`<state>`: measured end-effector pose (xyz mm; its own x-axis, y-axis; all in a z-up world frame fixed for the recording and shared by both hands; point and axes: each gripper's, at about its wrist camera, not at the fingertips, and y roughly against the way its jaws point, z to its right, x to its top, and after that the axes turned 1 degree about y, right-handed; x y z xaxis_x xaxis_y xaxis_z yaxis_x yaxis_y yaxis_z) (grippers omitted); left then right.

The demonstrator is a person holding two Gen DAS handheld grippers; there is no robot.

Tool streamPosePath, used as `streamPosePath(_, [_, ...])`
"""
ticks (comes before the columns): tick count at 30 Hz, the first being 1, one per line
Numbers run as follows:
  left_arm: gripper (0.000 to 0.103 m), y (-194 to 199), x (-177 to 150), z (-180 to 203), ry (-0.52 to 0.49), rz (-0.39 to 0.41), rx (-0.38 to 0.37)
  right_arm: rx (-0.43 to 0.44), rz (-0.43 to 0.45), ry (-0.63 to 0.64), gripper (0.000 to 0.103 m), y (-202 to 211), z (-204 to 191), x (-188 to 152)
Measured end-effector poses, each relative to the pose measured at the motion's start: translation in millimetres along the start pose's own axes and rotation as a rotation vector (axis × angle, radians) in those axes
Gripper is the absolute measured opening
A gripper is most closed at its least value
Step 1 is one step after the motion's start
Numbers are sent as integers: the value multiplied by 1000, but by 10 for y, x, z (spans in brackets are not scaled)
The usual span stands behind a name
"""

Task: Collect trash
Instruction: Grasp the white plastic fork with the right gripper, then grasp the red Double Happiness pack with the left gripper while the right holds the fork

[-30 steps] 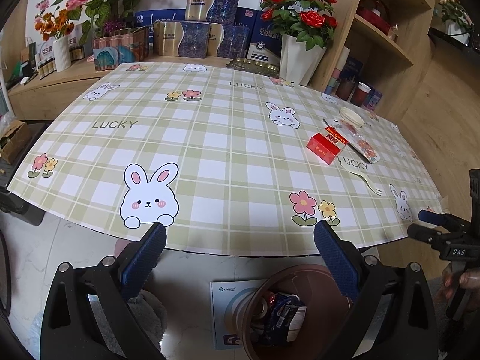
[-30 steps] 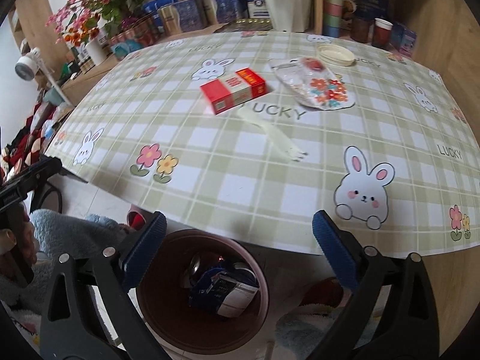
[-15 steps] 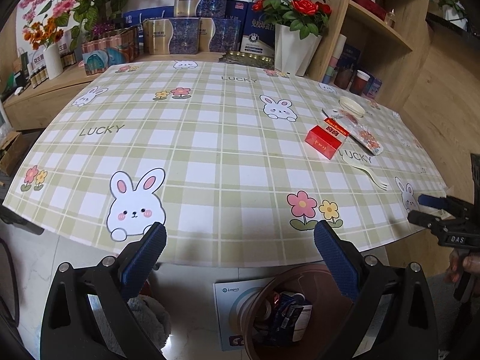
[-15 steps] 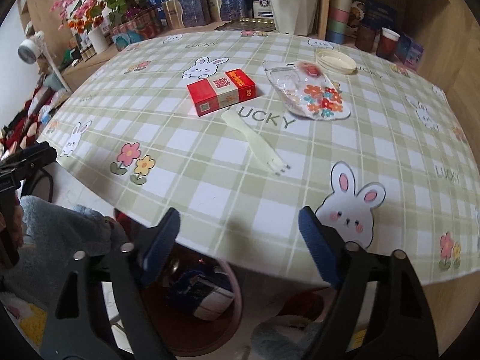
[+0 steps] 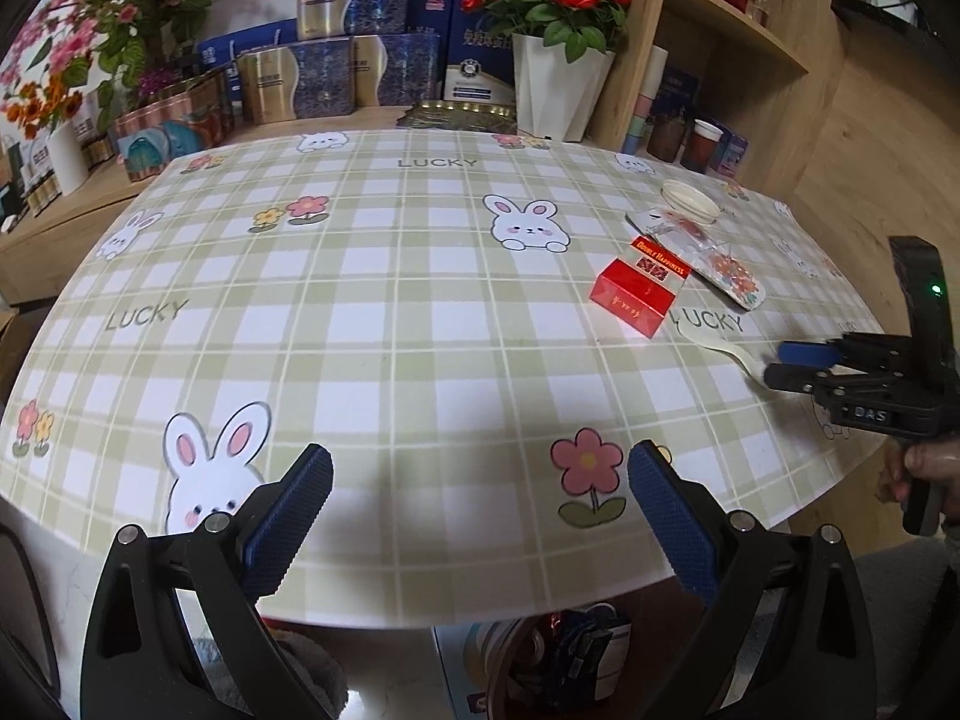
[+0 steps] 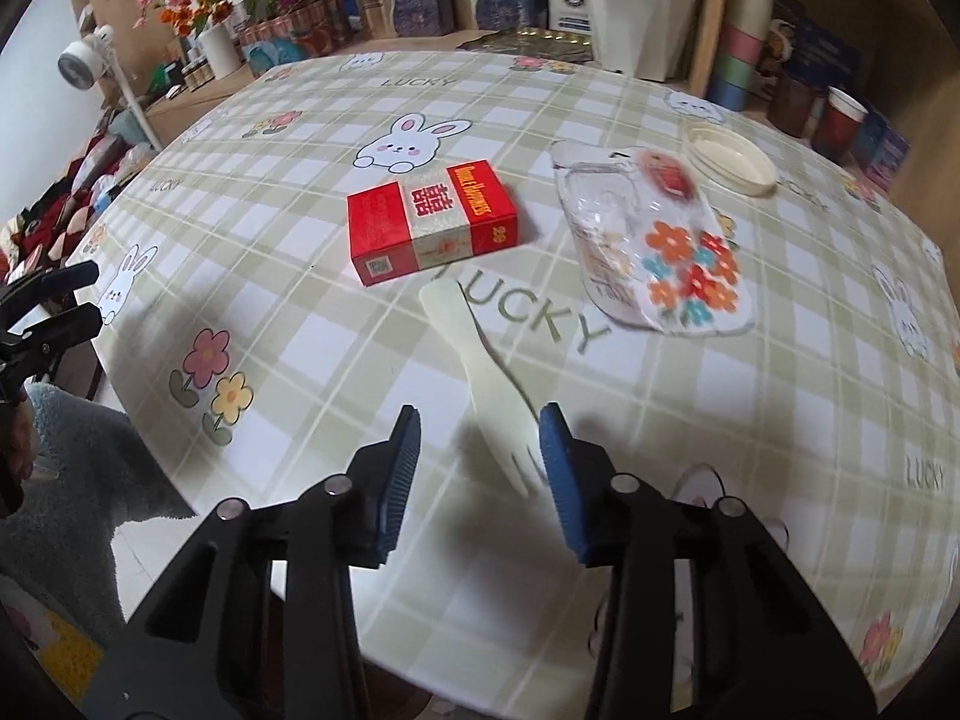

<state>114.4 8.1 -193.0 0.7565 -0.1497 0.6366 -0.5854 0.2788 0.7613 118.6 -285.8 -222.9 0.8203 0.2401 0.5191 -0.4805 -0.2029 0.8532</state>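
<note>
A pale plastic fork [image 6: 480, 360] lies on the checked tablecloth [image 6: 336, 360], tines toward me. My right gripper [image 6: 478, 426] is low over its tine end. The jaws are closing with the fork between them: it lies against the right pad, and the left pad stands clear of it. Beyond the fork lie a red cigarette box [image 6: 429, 228], a clear flowered wrapper [image 6: 654, 246] and a cream lid [image 6: 729, 159]. My left gripper [image 5: 480, 459] hangs open and empty over the table's near edge. From there I see the fork [image 5: 720, 351], the box [image 5: 636, 294] and the right gripper [image 5: 780, 364].
A brown trash bin [image 5: 493, 678] with several discarded items stands on the floor under the table's near edge. Flower vases [image 5: 558, 84], stacked gift boxes [image 5: 336, 72] and paper cups [image 5: 702, 144] line the shelf behind the table. The left gripper [image 6: 90, 295] shows at the right wrist view's left edge.
Both grippers have moved forward over the table. The right jaws have narrowed from wide open to straddle the fork's tine end. The bin has dropped out of the right wrist view.
</note>
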Motion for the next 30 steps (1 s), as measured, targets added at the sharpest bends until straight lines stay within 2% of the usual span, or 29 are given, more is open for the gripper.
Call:
streamPosePath(12, [96,-233,150,123,-64,-23,-39,60,-24,2,40,-341,91,222])
streamPosePath(13, [96,-250,163,133,-67,-24,-42,65,-24,4,34,-345,86,229])
streamPosePath(14, [96,-278,188,150,-74,-26,-48,70,-25,8,23,-347,77,229])
streamPosePath(17, [96,-359,261,223,-98,-33,-70,74,-32,41,17,-346,29,226])
streamPosePath(19, [96,-417,320,290,-119,-39,-91,65,-29,51,17,-331,1,219])
streamPosePath(21, [96,-486,399,376,-150,-44,-124,65,-6,40,17,-270,12,207])
streamPosePath(28, [96,-807,793,765,-291,-34,-215,86,104,-118,17,48,249,138])
streamPosePath(30, [91,-941,904,863,-317,-52,-233,81,123,-148,17,121,306,120])
